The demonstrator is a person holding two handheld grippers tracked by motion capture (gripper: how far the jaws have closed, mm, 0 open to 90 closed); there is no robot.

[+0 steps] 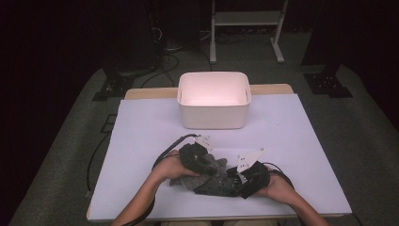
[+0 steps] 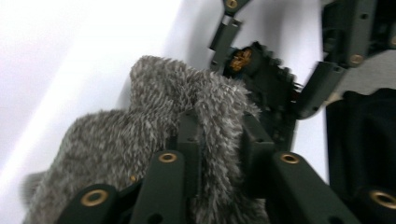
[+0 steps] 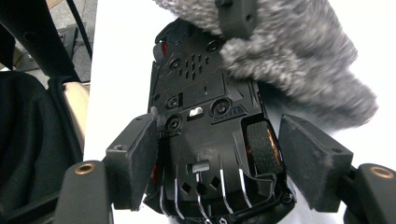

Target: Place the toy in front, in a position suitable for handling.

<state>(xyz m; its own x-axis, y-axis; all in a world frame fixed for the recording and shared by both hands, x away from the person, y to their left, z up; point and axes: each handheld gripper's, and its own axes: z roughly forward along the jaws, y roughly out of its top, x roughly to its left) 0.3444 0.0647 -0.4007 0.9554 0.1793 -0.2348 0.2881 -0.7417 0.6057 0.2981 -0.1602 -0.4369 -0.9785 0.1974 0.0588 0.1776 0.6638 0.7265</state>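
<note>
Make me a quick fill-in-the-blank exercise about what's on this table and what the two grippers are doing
1. The left gripper is shut on a grey, ____ cloth.
2. The toy car between the right gripper pads shows its ____, with one wheel in sight.
3. The white bin at the table's far side is ____ inside.

Missing words: fuzzy; underside; empty

A wooden table [image 1: 277, 88] carries a white sheet [image 1: 146, 141] covering most of its top. On the sheet stand a white plastic bin [image 1: 213, 117], farther back, and nearer, a grey fuzzy cloth [image 1: 217, 165] beside an overturned black toy car [image 1: 217, 186].
</note>
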